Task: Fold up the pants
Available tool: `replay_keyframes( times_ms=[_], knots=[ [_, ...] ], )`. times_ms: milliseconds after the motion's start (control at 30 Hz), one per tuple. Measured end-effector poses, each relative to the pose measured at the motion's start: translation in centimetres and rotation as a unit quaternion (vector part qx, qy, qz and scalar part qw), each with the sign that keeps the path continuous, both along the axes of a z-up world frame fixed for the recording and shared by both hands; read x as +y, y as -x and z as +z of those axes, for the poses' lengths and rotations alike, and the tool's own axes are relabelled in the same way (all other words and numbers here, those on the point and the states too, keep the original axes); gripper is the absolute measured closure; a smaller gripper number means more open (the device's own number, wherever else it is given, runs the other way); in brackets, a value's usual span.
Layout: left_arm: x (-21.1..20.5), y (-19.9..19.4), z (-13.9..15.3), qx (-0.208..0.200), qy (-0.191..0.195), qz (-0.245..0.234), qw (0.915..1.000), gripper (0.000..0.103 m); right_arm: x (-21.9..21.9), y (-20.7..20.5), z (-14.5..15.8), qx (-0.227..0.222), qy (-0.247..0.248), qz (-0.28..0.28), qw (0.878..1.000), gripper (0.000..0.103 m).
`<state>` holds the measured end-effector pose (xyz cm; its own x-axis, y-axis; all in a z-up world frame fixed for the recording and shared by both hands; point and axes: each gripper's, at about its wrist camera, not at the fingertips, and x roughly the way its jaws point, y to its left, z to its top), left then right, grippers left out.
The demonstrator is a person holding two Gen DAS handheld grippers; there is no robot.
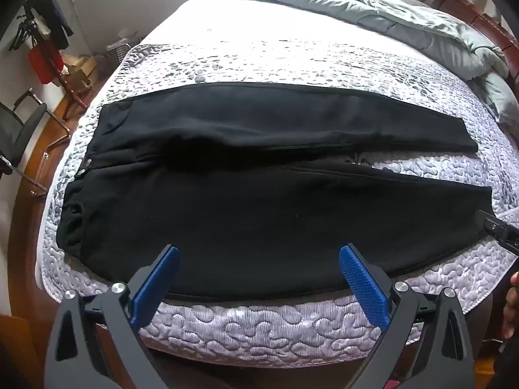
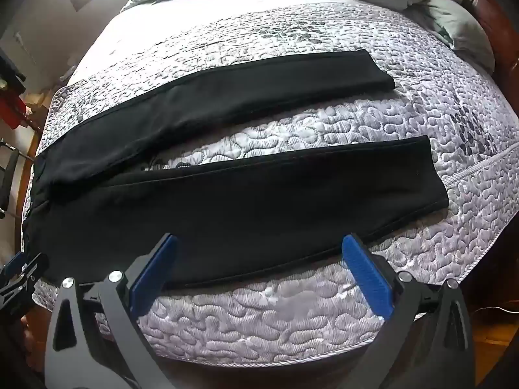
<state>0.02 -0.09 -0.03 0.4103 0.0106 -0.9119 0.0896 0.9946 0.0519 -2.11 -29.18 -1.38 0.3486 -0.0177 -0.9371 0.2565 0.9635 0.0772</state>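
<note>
Seen first from the left wrist, the black pants [image 1: 259,194] lie spread flat across a quilted grey bedspread [image 1: 259,324], waistband toward the left of the view and both legs running off to the right, with a narrow wedge of quilt showing between them. Two metal snaps [image 1: 83,167] sit at the waistband's middle. The left gripper [image 1: 259,256] hovers over the near edge of the bed with its blue-padded fingers [image 1: 363,285] spread wide apart and nothing between them; the tips sit over the near leg's lower hem line, though whether they touch the cloth cannot be told. At the right edge of this view part of the right gripper [image 1: 501,233] shows beside the near leg's cuff. A crumpled pale green comforter [image 1: 421,22] is heaped at the far side of the bed, and a black office chair [image 1: 19,136] stands on the wooden floor to the left. From the right wrist, the two legs appear more clearly separated, the far leg [image 2: 227,97] angling away and the near leg [image 2: 259,201] stretching to a cuff at the right. The right gripper [image 2: 259,253] likewise has its fingers [image 2: 366,275] wide apart and empty, poised over the near leg's lower edge, where the black seam meets the quilt. The left gripper shows partly at the lower left corner of this view
</note>
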Motion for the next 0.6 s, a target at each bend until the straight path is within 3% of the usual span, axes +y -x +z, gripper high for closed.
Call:
replay_keyframes(
  times_ms=[100,133,200,600],
  knots=[
    [-1.1,-0.6,0.0,0.008,-0.020,0.001,0.9998,0.004,-0.2,-0.7,-0.1,0.004,-0.012,0.002,1.000,0.003],
    [-1.5,-0.1,0.1,-0.007,-0.023,0.000,0.9997,0.004,-0.2,-0.9,-0.1,0.004,-0.014,0.003,1.000,0.003],
    [-0.3,-1.0,-0.2,0.011,0.002,-0.003,0.9999,0.004,0.2,-1.1,-0.3,0.002,-0.009,0.001,1.000,0.003],
    [-0.6,-1.8,-0.2,0.009,0.011,-0.008,0.9999,0.004,0.4,-1.5,0.2,-0.004,-0.002,0.005,1.000,0.003]
  ],
)
